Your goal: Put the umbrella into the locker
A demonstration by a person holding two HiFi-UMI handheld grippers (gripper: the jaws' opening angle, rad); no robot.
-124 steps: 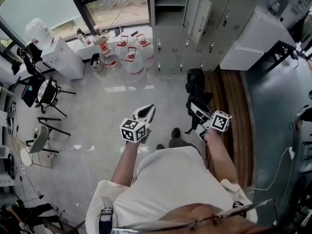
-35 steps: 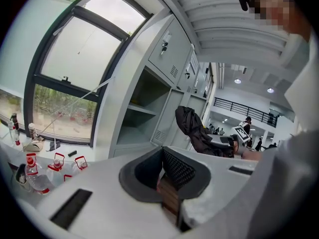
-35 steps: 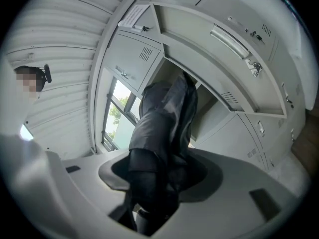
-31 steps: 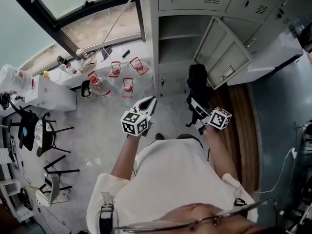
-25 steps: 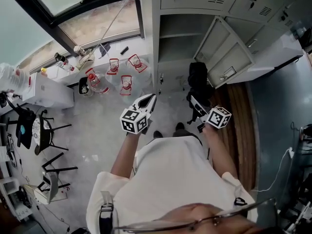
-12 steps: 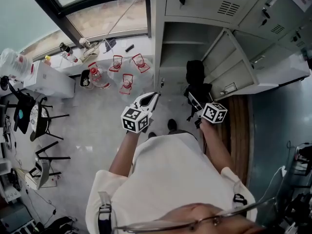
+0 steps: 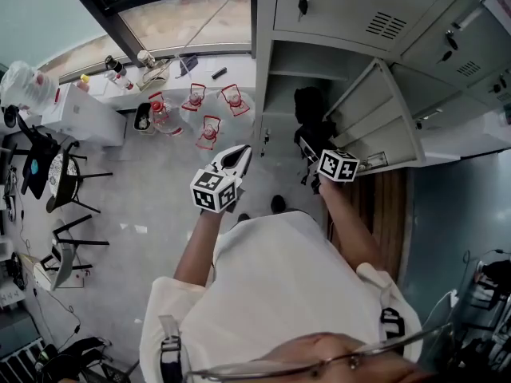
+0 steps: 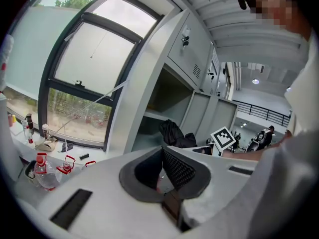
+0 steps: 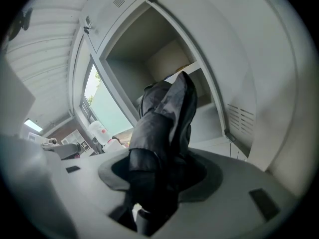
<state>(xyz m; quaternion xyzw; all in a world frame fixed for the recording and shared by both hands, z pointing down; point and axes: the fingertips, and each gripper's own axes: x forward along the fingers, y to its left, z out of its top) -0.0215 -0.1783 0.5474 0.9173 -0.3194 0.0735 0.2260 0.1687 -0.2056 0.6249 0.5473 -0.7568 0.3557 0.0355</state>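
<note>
Nearest in, the left gripper [image 8: 162, 153] hangs idle, its jaws pressed together on nothing. The right gripper [image 7: 306, 145] is clenched on the folded black umbrella [image 9: 160, 128], which rises out of the jaws toward the open locker [image 7: 291, 62]. Whether its tip has crossed the threshold, I can't tell. This looks like the carry-in step. Next comes a push forward into the compartment, clear of the swung-out door [image 7: 375, 114], and then letting go.
</note>
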